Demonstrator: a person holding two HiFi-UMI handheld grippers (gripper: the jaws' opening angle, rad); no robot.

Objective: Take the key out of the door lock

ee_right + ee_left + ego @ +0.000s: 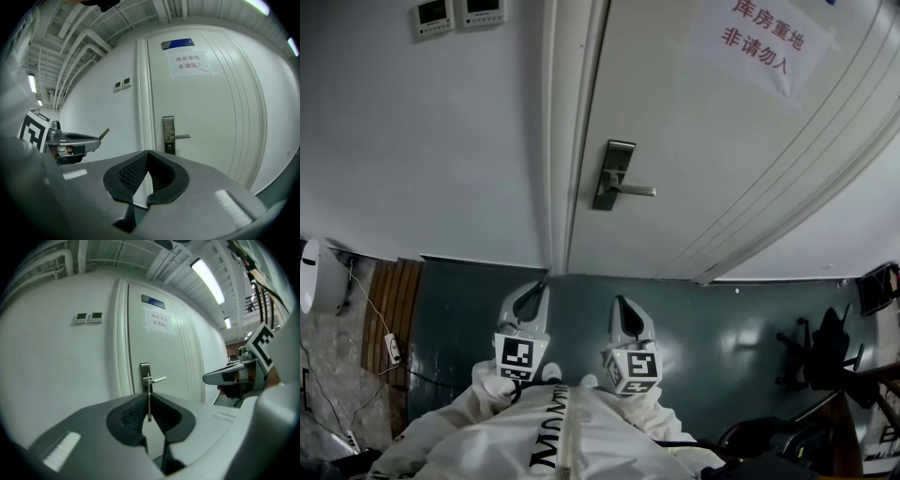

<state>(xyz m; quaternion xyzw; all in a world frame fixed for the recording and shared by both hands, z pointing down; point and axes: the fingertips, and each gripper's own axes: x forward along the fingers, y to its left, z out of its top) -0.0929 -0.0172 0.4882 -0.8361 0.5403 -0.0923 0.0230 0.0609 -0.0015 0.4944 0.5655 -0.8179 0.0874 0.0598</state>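
The white door is closed, with a metal lock plate and lever handle on it. No key shows in the lock's keyhole. My left gripper is held low in front of the door, well back from it. It is shut on a thin metal key, whose blade sticks out past the jaws. My right gripper hangs beside the left one, also back from the door. Its jaws are shut with nothing between them.
A paper sign with red characters hangs on the door. Two wall control panels sit left of the door frame. Cables and a plug lie on the floor at left. An office chair stands at right.
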